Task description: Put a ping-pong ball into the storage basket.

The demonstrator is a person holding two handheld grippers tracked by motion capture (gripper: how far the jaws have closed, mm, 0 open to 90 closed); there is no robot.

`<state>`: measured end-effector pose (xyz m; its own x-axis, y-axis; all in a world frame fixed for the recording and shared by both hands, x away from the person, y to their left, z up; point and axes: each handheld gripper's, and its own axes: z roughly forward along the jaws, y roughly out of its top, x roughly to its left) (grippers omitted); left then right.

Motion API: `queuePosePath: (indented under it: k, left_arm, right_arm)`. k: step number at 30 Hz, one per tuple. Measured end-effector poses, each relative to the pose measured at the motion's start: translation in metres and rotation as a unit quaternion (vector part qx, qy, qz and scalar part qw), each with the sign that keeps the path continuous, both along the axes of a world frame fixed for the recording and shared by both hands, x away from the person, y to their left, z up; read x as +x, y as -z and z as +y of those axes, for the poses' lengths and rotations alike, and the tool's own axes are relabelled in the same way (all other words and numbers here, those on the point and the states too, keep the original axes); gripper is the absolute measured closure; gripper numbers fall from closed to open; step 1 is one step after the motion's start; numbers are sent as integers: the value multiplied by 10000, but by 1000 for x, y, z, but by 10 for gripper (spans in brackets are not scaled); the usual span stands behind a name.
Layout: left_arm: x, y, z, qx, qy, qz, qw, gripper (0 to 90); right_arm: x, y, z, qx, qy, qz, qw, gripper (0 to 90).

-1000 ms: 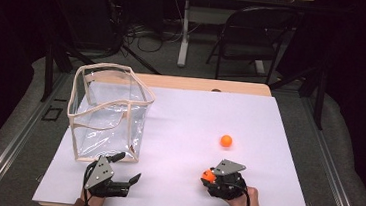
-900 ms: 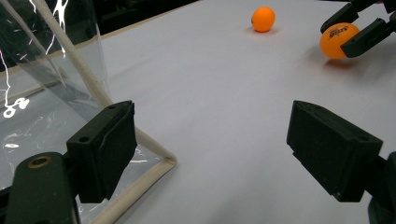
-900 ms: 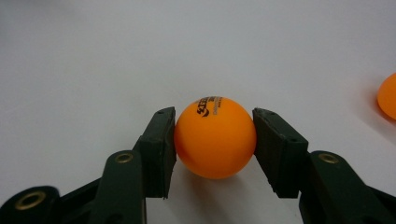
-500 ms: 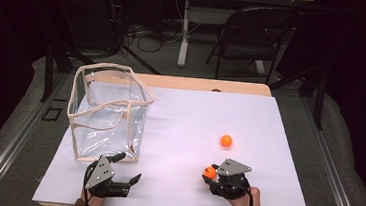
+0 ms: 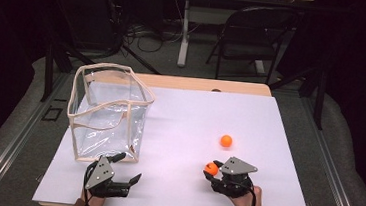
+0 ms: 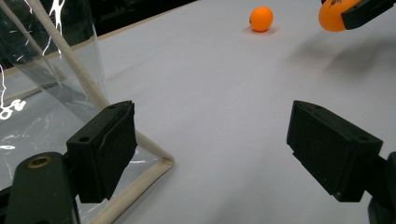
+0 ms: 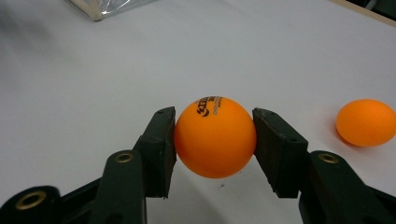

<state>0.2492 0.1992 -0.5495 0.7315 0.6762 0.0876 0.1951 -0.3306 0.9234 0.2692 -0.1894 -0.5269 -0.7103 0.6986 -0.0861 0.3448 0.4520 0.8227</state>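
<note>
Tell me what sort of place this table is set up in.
Probably a lab or workshop room rigged for recording, not a home. A white table stands on grey floor mats; behind it are a black folding chair, loose cables on the floor and another desk's leg, all dimly lit.

high view: above the near edge, facing forward and down on the white table (image 5: pixel 189 118) | left gripper view: low, close over the tabletop, beside the clear bag (image 6: pixel 70 70) | right gripper view: low, close | shared: loose orange ball (image 5: pixel 226 141) (image 6: pixel 261 18) (image 7: pixel 365 122)
</note>
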Motion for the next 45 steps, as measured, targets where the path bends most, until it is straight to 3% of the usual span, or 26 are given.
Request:
queuePosePath:
  k: [20, 45]
  left_arm:
    - [0, 1, -2, 9, 36, 25, 10000, 161]
    - [1, 1, -2, 16, 34, 25, 10000, 160]
  right_arm:
    - [4, -7, -2, 189, 51, -151, 9997, 508]
    - [22, -16, 7, 291, 28, -229, 9993, 509]
